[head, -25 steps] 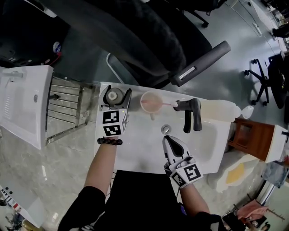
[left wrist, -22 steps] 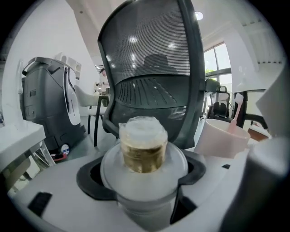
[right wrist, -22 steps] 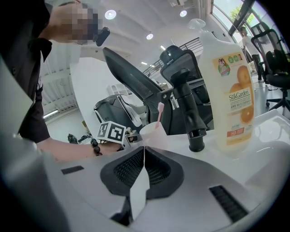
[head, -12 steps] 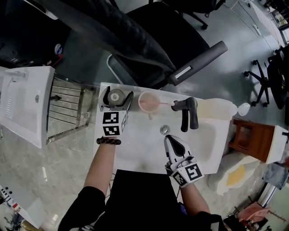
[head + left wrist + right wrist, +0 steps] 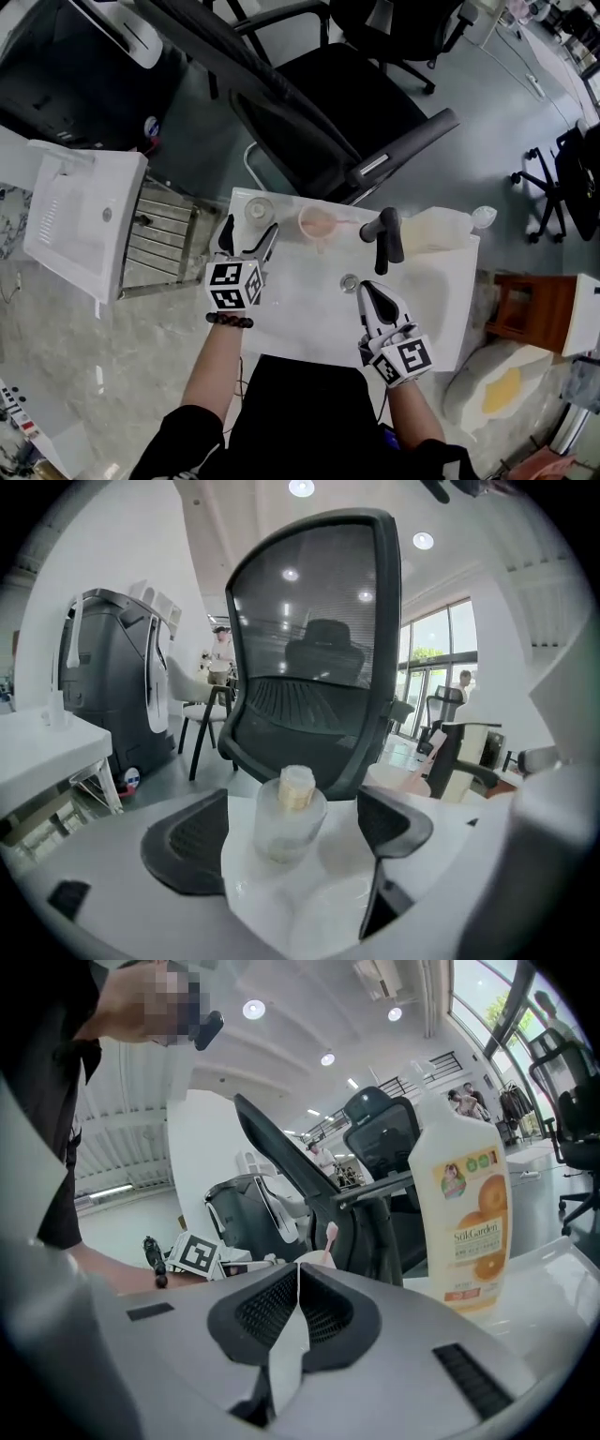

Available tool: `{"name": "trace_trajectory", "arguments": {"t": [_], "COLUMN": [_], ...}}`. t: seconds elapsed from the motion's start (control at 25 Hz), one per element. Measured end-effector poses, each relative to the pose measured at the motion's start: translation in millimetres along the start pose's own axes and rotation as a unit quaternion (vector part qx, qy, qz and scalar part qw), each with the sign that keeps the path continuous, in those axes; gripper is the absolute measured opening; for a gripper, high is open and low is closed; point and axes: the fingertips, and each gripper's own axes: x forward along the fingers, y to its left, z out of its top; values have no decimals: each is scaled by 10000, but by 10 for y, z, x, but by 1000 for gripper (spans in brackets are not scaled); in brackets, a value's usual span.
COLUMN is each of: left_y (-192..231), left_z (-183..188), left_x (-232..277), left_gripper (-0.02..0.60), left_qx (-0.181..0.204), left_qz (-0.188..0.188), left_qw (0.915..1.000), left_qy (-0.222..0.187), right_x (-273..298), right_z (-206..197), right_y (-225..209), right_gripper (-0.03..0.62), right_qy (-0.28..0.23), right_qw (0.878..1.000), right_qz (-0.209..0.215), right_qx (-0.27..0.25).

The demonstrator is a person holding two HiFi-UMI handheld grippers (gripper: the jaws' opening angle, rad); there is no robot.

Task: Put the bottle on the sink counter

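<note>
The bottle stands upright on the sink counter, at its back corner well left of the tap. The left gripper, its jaws just opened wide, frames the bottle with neither pad touching it. A pink cup sits between bottle and tap. The right gripper, jaws pressed together and empty, hovers in front of the tap.

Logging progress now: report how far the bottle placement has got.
Done: the bottle stands upright on the sink counter, at its far left corner. In hand: the left gripper flanks it without touching, and its jaws have just been opening. The right gripper is shut and empty. Left: draw the left gripper clear.
</note>
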Motion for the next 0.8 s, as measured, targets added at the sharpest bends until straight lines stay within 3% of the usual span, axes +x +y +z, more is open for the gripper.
{"name": "trace_trajectory", "arguments": {"t": [0.64,0.8], "left_y": [-242,-238], "left_z": [540,577], "left_x": [-1152,-1403], "left_gripper": [418,344], "left_qx": [-510,-634], "left_qz": [-273,-462], "left_qw": [9936,9898], "left_qy": [-971,-1192], "right_x": [-259,-310], "right_z": [643,671], "right_y": [61,215], "right_gripper": [31,31], "right_qy": [-932,-982], "right_qw": [9948,9940], "right_qz": [126,79], "right_qx": [-402,-479]}}
